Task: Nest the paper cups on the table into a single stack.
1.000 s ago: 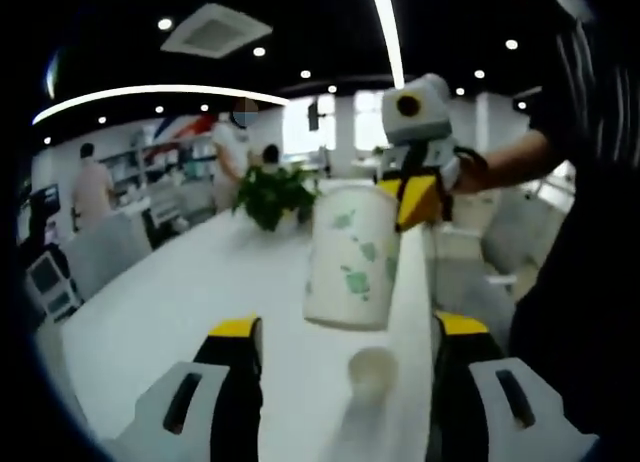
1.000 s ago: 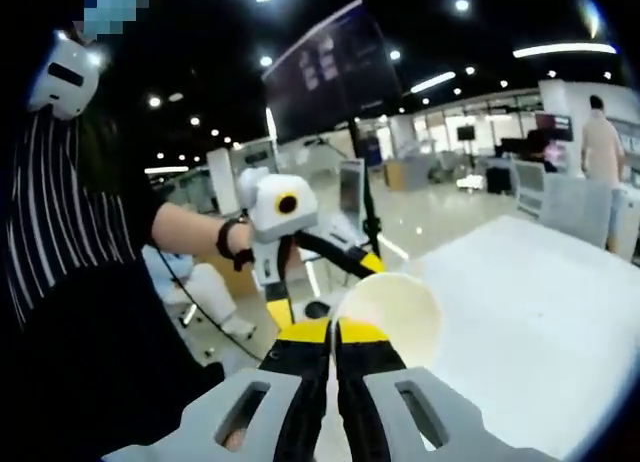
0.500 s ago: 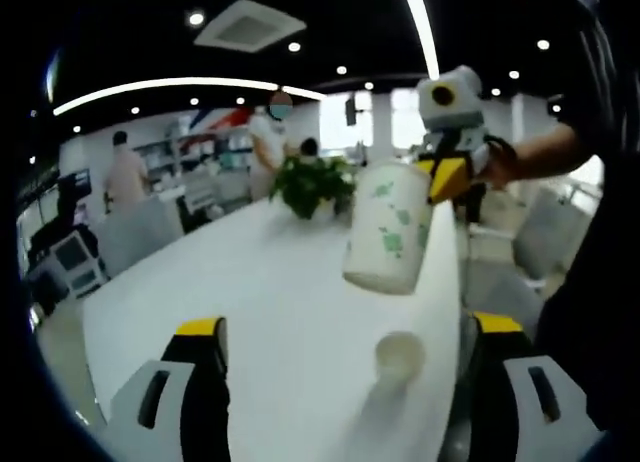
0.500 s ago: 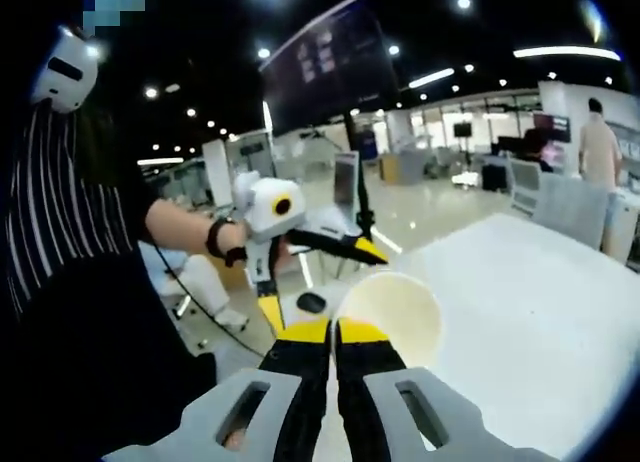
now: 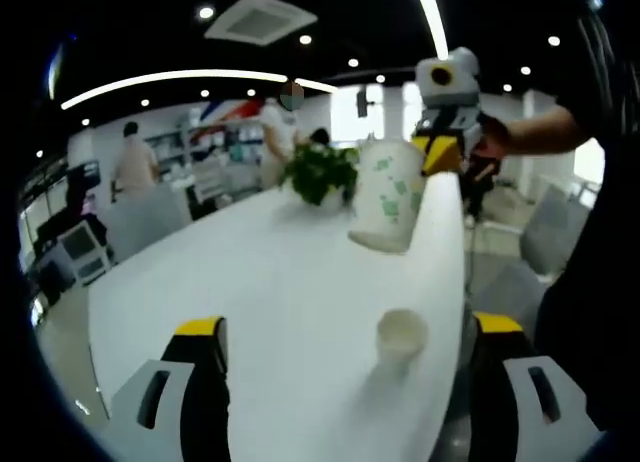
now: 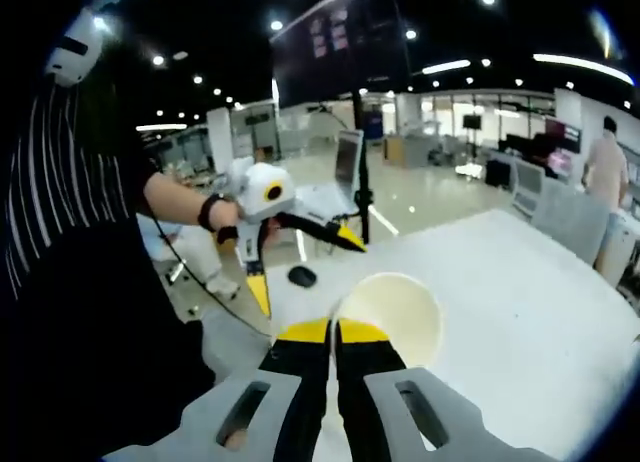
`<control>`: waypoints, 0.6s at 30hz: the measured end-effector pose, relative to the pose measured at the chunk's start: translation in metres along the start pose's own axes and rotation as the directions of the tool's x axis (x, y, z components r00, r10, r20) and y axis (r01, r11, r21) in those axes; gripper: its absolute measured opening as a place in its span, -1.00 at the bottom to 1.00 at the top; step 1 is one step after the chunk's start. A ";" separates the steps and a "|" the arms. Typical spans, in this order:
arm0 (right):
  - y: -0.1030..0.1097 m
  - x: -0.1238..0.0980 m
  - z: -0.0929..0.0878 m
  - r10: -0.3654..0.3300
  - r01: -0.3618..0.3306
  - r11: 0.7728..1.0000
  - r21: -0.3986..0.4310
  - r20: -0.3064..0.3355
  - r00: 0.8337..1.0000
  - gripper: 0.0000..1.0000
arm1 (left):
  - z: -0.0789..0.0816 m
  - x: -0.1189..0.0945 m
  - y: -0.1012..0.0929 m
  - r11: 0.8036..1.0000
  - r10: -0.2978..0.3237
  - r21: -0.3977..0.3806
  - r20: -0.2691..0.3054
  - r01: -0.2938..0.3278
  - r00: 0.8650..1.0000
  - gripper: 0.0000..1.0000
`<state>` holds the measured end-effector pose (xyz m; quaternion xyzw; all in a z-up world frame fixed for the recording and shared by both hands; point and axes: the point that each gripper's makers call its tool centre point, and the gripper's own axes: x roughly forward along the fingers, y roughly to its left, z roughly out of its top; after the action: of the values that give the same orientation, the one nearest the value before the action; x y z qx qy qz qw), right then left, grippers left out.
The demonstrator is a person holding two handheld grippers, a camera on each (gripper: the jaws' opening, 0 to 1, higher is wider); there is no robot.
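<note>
Nesting calls for the left hand-held gripper (image 5: 340,362), jaws spread wide and empty, to steady the plain paper cup (image 5: 401,336) standing on the white surface (image 5: 250,282). Further right, the right hand-held gripper (image 5: 440,154), pinching the rim of the green-patterned paper cup (image 5: 387,196) held aloft, should bring it upright over that mouth, then lower it straight.

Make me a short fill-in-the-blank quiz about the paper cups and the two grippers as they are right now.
1. The right gripper holds the white paper cup with green leaf print by its ____.
2. The small plain white paper cup stands upright on the white ____.
3. The left gripper is ____ and holds nothing.
4. A green potted ____ sits at the table's far end.

Missing words: rim; table; open; plant
</note>
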<state>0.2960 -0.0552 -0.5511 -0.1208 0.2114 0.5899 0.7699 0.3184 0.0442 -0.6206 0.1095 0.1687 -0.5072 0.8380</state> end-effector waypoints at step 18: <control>0.021 0.014 -0.047 0.021 -0.101 0.960 -0.262 -0.289 0.957 -1.00 | -0.027 -0.009 -0.003 0.997 0.056 -0.060 -0.026 -0.058 0.998 0.96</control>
<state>0.2697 -0.0583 -0.5977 -0.3029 0.2395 0.6137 0.6886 0.3076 0.0600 -0.6418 0.0951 0.1910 -0.4764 0.8529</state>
